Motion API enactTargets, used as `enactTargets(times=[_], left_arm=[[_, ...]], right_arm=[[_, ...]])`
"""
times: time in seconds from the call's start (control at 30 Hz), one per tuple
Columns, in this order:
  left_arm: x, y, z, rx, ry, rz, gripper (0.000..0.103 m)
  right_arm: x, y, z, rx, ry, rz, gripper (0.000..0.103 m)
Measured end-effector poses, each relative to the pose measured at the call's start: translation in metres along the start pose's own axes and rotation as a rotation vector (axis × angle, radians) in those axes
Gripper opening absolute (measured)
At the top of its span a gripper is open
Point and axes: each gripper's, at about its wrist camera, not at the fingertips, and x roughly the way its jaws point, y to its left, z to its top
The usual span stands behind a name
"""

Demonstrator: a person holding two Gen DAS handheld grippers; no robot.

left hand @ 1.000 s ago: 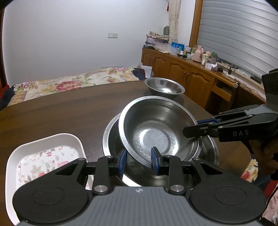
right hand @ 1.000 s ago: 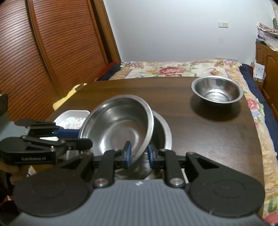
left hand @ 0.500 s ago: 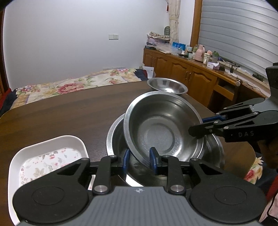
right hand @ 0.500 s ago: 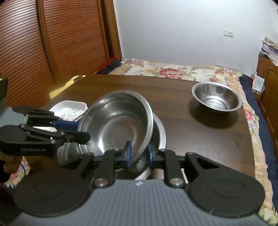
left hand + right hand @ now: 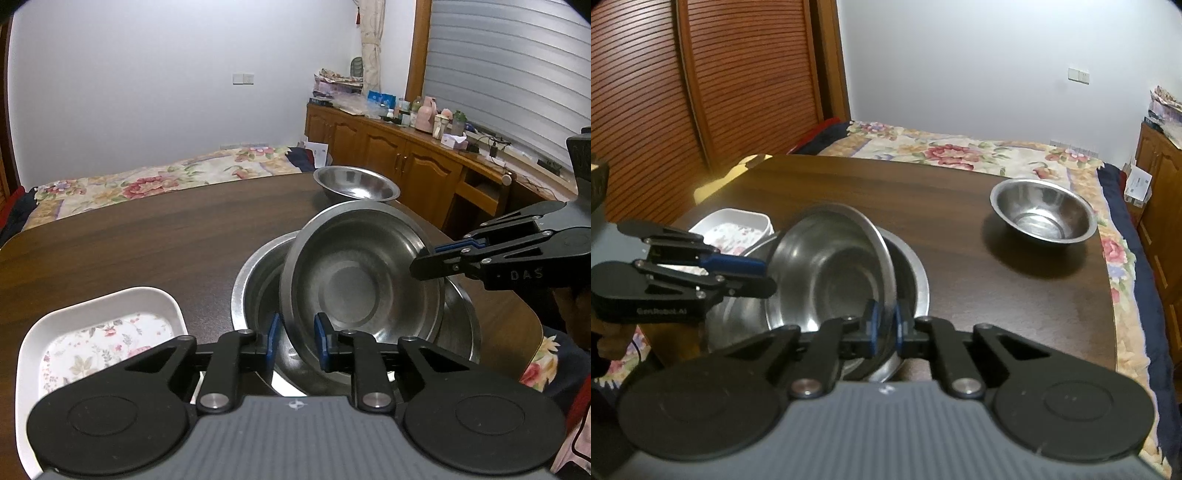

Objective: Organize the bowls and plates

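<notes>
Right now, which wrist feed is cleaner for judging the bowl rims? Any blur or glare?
Left wrist view: sharp, the tilted bowl gives soft reflections, no blown glare, and fisheye bends the room edges. Right wrist view: softer, the same bowl's rim smeared near the right gripper; the far small bowl stays readable with a dark shadow beside it.

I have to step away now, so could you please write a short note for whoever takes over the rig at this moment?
Left gripper: jaws shut on the near rim of the middle steel bowl.
Right gripper: jaws shut on that bowl's opposite rim.
The bowl is tilted, lifted above the large steel bowl on the wooden table. A small steel bowl sits apart at the far end; the white floral dish lies beside the large bowl.
Done: middle bowl gripped from both sides.
Left: probably place this bowl, then deal with the small bowl and the dish.
</notes>
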Motion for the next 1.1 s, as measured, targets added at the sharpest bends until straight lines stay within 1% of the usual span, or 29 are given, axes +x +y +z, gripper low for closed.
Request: enactTargets(times=[0.27,0.43,0.53,0.7,1.1], left_arm=[[-0.004,0.002,0.0,-0.013,-0.018,0.006,0.024],[-0.006,0.001,-0.001,-0.017,-0.025,0.008,0.024],[-0.008,0.001,-0.001,-0.015,-0.025,0.008,0.024],[-0.009,0.0,0.0,-0.014,-0.025,0.009,0.024],[-0.015,-0.001,0.013,-0.011,-0.054,0.018,0.025]], right_arm=[[0.004,0.003,0.004,-0.027,0.001,-0.032,0.01],[0.011,0.008,0.003,-0.042,0.007,-0.044,0.013],[0.015,0.008,0.003,-0.048,0.016,-0.046,0.011],[0.014,0.006,0.002,-0.036,0.011,-0.042,0.011],[-0.005,-0.003,0.006,0.036,-0.073,-0.048,0.012]])
